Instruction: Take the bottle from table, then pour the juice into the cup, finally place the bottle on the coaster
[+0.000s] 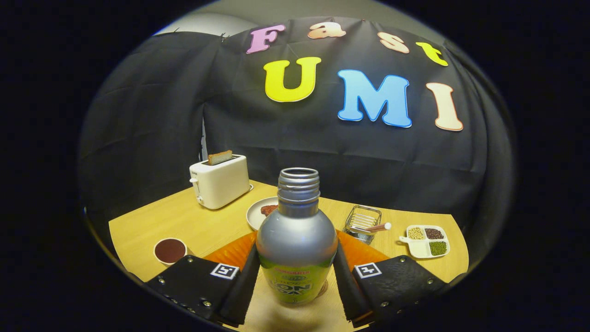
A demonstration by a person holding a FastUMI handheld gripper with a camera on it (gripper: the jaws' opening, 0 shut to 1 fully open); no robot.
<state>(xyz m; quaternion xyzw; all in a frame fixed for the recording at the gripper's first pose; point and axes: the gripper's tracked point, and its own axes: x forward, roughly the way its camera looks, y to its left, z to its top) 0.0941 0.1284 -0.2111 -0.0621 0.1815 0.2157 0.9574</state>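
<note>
Gripper view showed the tool (295,276) clenched on the bottle (296,240), both fingers (243,281) pressed against its sides. That bottle stood upright and uncapped between them, low over the bench (184,221); whether it touched the bench, I cannot tell. An orange coaster (233,251) lay just behind it. Near left sat a cup (170,251) of dark liquid. Farther back were a toaster (220,180) holding toast, a plate (258,212), a wire basket (362,221) and, at right, a divided dish (426,240) of beans.
</note>
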